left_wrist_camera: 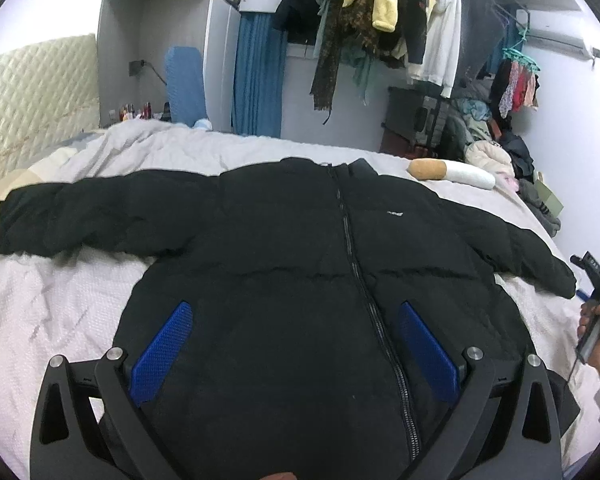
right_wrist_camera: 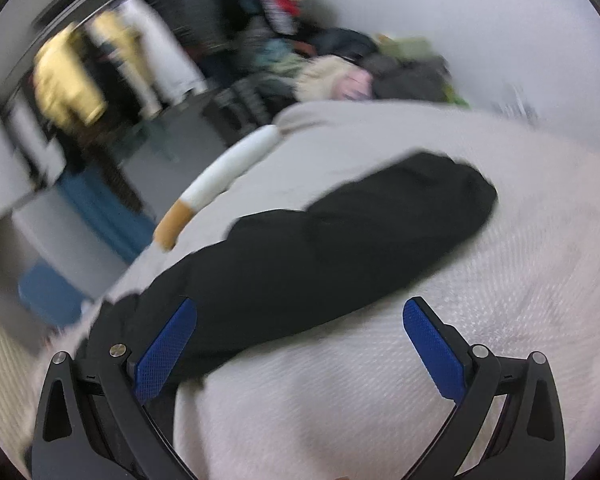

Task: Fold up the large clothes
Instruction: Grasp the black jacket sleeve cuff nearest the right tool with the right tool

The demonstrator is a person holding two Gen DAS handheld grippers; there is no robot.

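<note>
No text can be read. The black jacket (left_wrist_camera: 300,264), spread on the bed (left_wrist_camera: 60,320), bears a small white logo (left_wrist_camera: 395,213) on its chest beside the zipper, too small to make out.

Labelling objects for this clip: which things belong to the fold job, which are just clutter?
Job:
jacket, spread flat on the bed
left claw, open over it
right claw, open by a sleeve

Clutter:
cigarette pillow
hanging clothes
clothes pile
headboard
</note>
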